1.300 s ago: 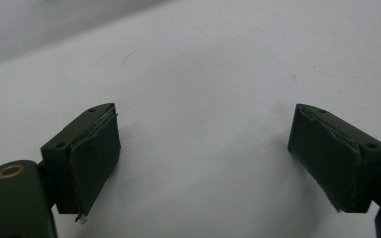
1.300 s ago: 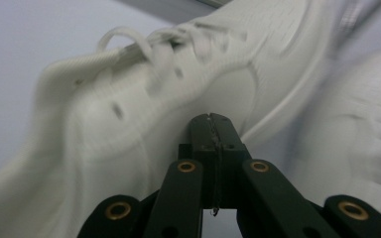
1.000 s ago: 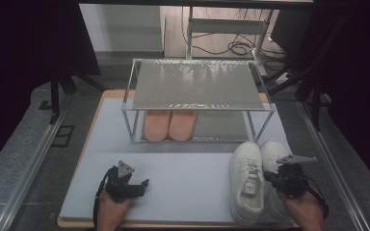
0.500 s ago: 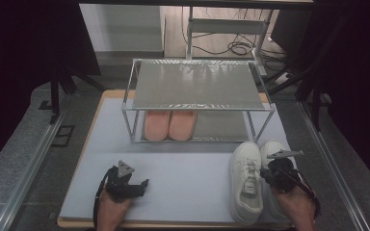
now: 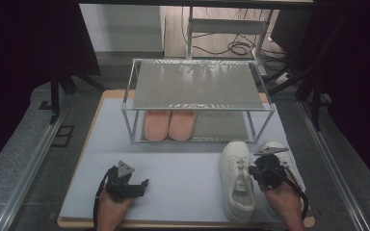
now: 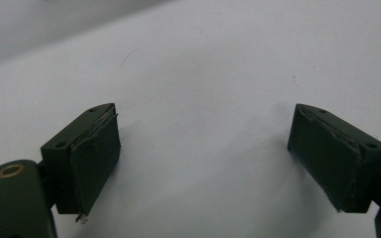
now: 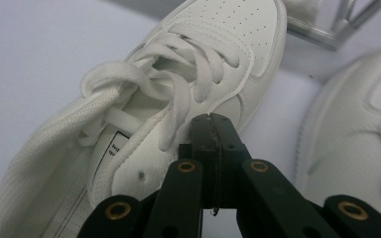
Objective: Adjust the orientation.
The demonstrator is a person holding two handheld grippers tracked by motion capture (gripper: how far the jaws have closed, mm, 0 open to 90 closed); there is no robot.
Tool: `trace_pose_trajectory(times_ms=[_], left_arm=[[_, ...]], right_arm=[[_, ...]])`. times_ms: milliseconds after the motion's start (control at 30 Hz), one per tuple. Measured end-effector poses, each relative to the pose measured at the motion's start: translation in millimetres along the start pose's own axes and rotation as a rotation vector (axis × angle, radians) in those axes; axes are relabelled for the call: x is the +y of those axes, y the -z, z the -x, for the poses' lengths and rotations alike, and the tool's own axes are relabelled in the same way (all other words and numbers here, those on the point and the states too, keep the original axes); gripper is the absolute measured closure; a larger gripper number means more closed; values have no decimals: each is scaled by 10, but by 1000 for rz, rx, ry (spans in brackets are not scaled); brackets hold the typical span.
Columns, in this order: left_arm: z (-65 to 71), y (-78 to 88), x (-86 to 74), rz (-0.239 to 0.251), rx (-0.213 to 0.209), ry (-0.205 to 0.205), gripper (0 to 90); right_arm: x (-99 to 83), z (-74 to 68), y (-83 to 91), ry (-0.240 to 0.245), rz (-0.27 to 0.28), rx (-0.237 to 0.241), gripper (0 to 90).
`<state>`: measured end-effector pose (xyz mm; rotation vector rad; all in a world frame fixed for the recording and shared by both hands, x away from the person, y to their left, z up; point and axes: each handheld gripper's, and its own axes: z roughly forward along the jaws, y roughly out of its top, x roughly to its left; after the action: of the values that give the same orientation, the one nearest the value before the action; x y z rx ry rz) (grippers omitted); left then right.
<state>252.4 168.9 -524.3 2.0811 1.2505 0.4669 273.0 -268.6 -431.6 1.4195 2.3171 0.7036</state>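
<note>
Two hand-held grippers low over a pale grey table mat, a pair of white lace-up sneakers at the right.

At the left, the left gripper hovers over the bare mat, jaws wide apart and holding nothing. Behind centre, a metal-framed shelf rack shelters peach slippers. At the right, the right gripper has its jaws pressed together, tips against the side of the left white sneaker; whether they pinch it I cannot tell.
</note>
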Motion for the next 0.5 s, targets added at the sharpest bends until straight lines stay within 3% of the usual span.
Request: trace_pose_trajectory(times_ms=[300,400,500], left_arm=[[-1,0,0,-1,0,-1,131],[-1,1,0,-1,0,-1,131],[1,-1,0,1,1,1,131]], right_arm=[[102,-253,-154,71,63,73,900],[106,-258,-184,59,89,117,900],[103,-188,-165,24,89,84,900]])
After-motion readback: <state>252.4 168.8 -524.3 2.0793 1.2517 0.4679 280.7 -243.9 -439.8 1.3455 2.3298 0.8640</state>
